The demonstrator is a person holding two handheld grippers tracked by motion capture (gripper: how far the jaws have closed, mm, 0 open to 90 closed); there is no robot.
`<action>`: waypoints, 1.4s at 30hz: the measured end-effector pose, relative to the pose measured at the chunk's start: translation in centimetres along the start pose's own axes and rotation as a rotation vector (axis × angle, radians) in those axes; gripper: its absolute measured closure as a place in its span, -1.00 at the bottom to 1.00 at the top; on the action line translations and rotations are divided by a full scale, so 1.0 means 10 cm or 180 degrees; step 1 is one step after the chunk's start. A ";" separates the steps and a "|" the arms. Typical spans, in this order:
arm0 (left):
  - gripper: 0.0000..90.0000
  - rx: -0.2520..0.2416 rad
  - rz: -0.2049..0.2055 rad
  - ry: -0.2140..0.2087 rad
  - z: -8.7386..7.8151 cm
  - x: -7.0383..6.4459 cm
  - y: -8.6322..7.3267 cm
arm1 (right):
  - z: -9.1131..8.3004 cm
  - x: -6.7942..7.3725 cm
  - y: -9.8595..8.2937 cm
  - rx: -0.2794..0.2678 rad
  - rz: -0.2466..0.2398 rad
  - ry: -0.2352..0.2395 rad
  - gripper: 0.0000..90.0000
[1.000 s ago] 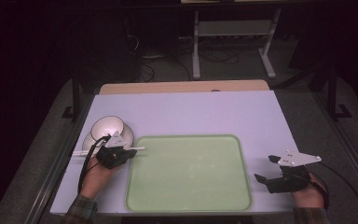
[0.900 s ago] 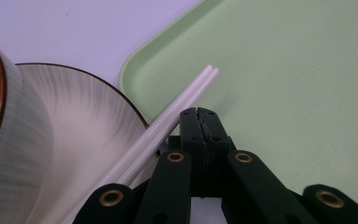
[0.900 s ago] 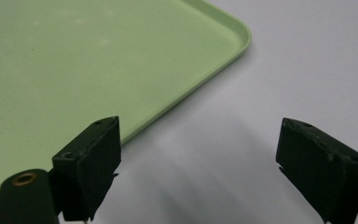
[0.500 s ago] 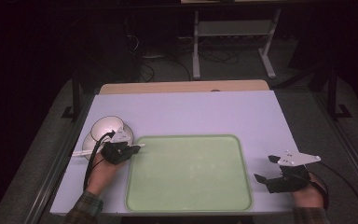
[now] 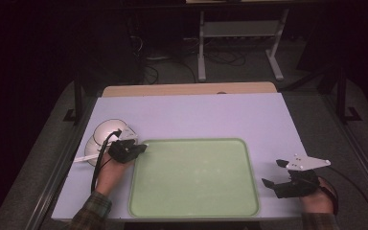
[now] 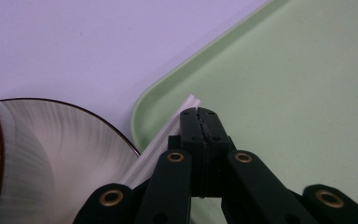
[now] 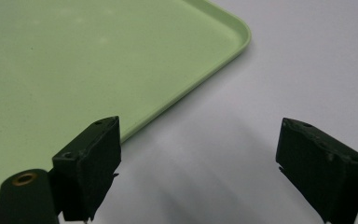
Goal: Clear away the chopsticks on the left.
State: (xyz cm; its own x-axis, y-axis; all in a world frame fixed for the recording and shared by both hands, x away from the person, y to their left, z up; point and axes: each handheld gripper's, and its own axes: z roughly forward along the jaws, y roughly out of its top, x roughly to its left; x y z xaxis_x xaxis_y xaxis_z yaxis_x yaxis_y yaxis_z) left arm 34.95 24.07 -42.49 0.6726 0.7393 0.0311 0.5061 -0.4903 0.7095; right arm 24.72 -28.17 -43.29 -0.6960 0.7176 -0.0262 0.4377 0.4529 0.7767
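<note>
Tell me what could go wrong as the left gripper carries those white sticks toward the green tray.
The left gripper, jaws shut, pinches the thin white ribbed sticks near one end, so they may pivot or slip. Their tip sits over the pale green plastic tray rim and could catch. The white brown-rimmed bowl lies close beside.

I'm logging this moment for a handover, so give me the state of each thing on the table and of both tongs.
Left tongs: shut on the white chopsticks, tip over the tray's corner.
White chopsticks: held, lying across the tray's rim.
Right tongs: open, holding nothing, beside the tray.
Green tray: flat on the table, nothing lying in it.
Bowl: upright, left of the tray.
</note>
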 end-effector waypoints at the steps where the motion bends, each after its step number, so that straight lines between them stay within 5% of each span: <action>1: 1.00 0.0008 -0.0033 0.0024 0.01 0.01 0.01 | 0.00 0.00 0.00 0.0007 -0.0009 0.0004 -0.71; 9: 1.00 -0.0001 -0.0100 0.0056 0.05 0.03 0.07 | 0.00 0.00 0.00 0.0016 -0.0003 0.0003 -0.71; 18: 1.00 -0.0016 -0.0072 -0.0109 -0.08 -0.02 0.02 | 0.00 0.01 0.00 0.0008 -0.0019 0.0009 -0.71; 30: 1.00 0.0024 -0.0070 -0.0219 -0.40 -0.06 -0.23 | 0.00 0.01 0.00 0.0011 -0.0015 0.0007 -0.71; 42: 1.00 0.0037 -0.0222 -0.0042 -0.78 0.07 -0.59 | 0.00 0.01 0.01 0.0000 -0.0014 0.0008 -0.71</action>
State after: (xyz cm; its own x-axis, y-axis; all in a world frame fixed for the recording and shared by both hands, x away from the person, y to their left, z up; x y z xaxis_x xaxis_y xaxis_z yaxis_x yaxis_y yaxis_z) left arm 28.20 31.06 -41.12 0.6427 0.7657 -0.0275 0.5581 -0.4433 0.7014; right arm 24.66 -28.02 -43.22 -0.6994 0.7141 -0.0280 0.4346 0.4561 0.7766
